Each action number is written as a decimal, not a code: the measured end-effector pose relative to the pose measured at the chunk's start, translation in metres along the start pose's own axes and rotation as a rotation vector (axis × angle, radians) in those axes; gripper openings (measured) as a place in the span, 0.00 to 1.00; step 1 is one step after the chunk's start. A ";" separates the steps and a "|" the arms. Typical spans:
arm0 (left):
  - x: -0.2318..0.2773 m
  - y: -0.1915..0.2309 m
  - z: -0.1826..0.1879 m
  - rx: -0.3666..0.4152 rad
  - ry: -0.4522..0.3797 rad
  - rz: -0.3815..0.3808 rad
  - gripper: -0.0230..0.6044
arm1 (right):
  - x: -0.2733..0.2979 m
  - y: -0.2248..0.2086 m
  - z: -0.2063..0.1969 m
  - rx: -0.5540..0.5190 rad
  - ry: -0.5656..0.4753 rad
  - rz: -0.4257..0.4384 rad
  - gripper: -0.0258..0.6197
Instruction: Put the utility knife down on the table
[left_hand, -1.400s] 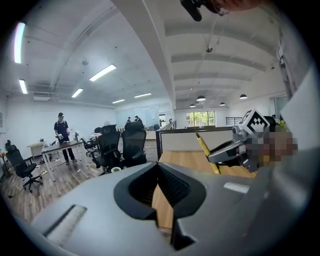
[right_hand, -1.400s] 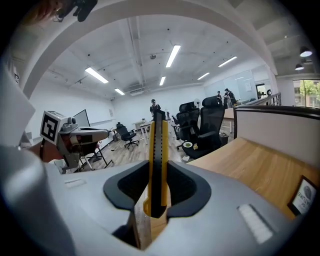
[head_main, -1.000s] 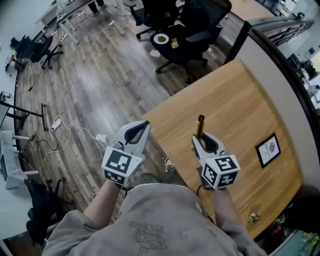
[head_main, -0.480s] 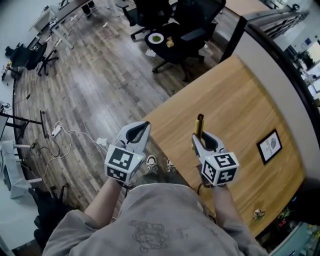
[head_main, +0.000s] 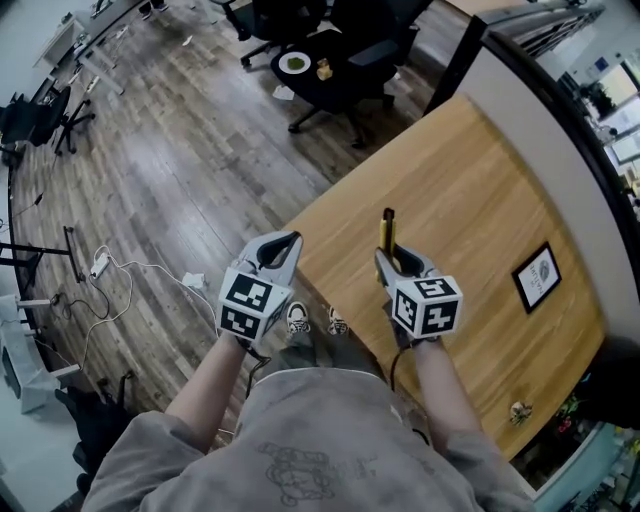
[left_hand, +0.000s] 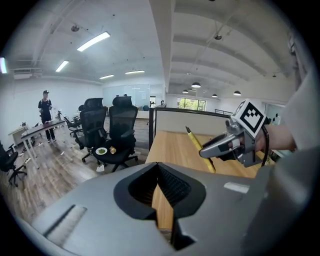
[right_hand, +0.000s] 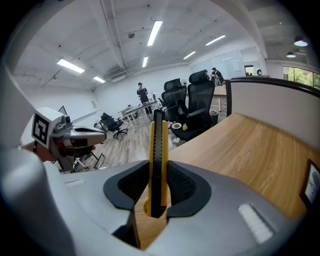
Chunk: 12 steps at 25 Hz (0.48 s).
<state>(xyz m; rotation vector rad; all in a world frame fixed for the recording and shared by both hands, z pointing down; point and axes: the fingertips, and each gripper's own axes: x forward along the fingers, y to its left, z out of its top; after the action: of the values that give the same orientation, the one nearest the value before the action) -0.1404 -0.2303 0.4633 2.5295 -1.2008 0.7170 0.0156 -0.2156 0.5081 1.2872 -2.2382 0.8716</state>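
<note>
The utility knife (head_main: 386, 231) is slim, yellow and black. My right gripper (head_main: 389, 262) is shut on its rear part and holds it above the near left part of the wooden table (head_main: 480, 200). In the right gripper view the knife (right_hand: 159, 150) stands on edge between the pads, pointing away over the table (right_hand: 250, 145). My left gripper (head_main: 283, 245) hovers left of the table's edge over the floor, shut with nothing in it. The left gripper view shows its own jaws (left_hand: 159, 170) pressed together, and the right gripper (left_hand: 231, 144) with the knife (left_hand: 199, 146) off to the right.
A small framed card (head_main: 536, 279) lies on the table's right side and a little object (head_main: 518, 410) near its front corner. A partition wall (head_main: 560, 110) runs along the far side. Office chairs (head_main: 350, 40) and a stool with a plate (head_main: 294, 63) stand beyond the table. Cables (head_main: 110, 262) lie on the floor.
The right gripper with the knife has shifted slightly left and farther forward in the head view. The left gripper holds about the same place, still shut.
</note>
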 end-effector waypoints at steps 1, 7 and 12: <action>0.005 0.003 -0.004 -0.005 0.007 -0.004 0.03 | 0.008 -0.002 -0.004 0.008 0.015 -0.004 0.23; 0.030 0.018 -0.035 -0.039 0.061 -0.035 0.04 | 0.051 -0.009 -0.031 0.042 0.106 -0.032 0.23; 0.047 0.022 -0.069 -0.057 0.127 -0.053 0.03 | 0.085 -0.019 -0.071 0.058 0.203 -0.060 0.23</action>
<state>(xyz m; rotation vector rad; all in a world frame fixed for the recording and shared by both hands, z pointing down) -0.1545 -0.2463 0.5467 2.4201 -1.0925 0.8055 -0.0063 -0.2255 0.6182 1.2255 -2.0209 1.0039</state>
